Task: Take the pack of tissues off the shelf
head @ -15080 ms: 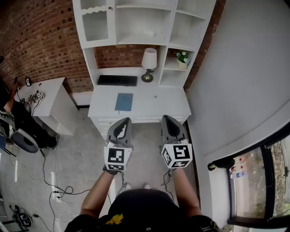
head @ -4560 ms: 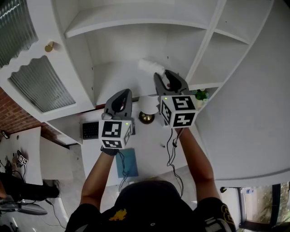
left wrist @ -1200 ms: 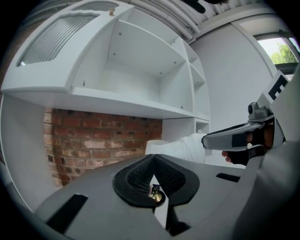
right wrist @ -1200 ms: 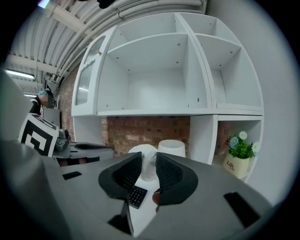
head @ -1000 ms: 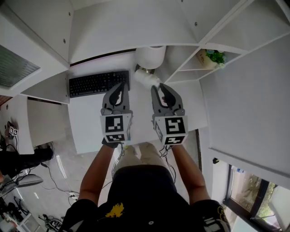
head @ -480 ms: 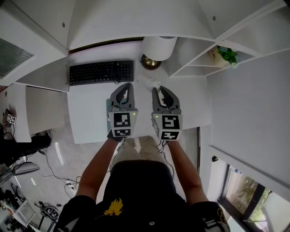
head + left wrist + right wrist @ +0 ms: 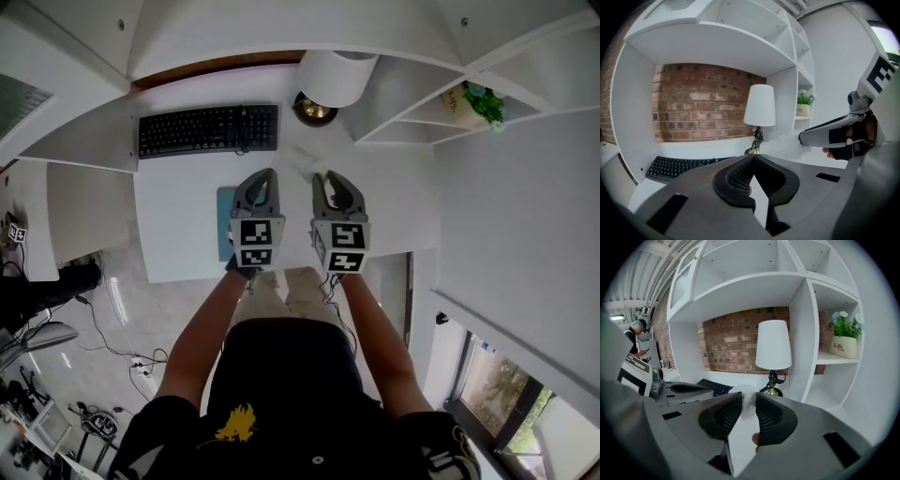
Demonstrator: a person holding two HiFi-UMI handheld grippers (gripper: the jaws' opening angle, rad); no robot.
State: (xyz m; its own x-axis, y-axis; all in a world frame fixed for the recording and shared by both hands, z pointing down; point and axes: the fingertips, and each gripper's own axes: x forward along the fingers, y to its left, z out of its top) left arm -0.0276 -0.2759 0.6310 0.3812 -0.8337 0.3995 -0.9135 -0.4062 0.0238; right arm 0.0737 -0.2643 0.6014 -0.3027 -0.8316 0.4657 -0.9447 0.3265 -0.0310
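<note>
The tissue pack (image 7: pixel 746 398), soft and white, sits between the jaws of my right gripper (image 7: pixel 749 393), which is shut on it. In the head view the pack (image 7: pixel 304 162) shows as a pale blur just past the right gripper (image 7: pixel 323 176), above the white desk (image 7: pixel 178 253). My left gripper (image 7: pixel 265 174) hangs beside it to the left, shut with nothing in it; its tips meet in the left gripper view (image 7: pixel 752 156). From there the right gripper (image 7: pixel 825 136) shows at the right with the blurred pack (image 7: pixel 787 138) at its tip.
A black keyboard (image 7: pixel 208 129) lies at the desk's back left, with a white-shaded lamp (image 7: pixel 336 75) behind the grippers. Under the left gripper is a blue notebook (image 7: pixel 224 225). A potted plant (image 7: pixel 478 97) stands in the right shelf cubby. A person (image 7: pixel 636 333) stands far left.
Both grippers have sunk from the shelf towards the desk, side by side. The tissue pack came down with the right gripper. The left gripper has stayed shut.
</note>
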